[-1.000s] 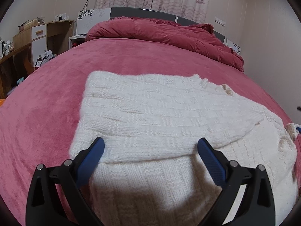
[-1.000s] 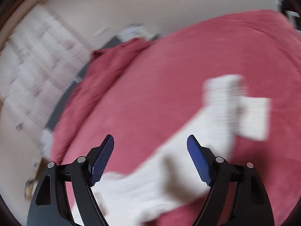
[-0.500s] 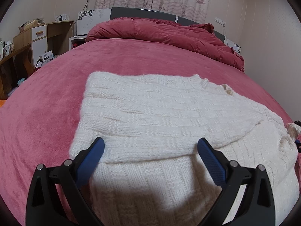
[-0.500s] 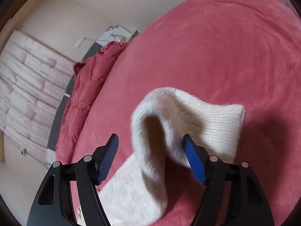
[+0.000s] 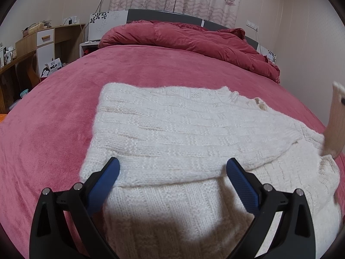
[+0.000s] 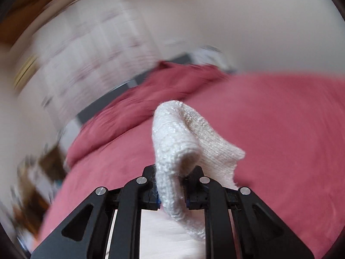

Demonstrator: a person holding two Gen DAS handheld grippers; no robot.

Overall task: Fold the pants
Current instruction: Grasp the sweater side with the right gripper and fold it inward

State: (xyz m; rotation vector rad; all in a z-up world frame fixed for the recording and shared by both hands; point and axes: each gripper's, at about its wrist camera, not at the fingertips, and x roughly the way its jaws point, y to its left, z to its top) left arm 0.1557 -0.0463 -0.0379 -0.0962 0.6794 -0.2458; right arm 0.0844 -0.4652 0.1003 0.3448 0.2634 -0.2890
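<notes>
Two grippers in my views. Left gripper, lower centre, stands wide open over the white knit pants, which lie folded on the red bed. Right gripper is closing on a pants end, prob. a leg cuff; bg blurred.

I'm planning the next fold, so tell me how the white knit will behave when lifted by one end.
Likely floppy: the knit droops over the closing right gripper. Probably bulky rather than heavy, judging by its thick layers on the bed. Its fuzzy surface should grip the pads, not slip.
</notes>
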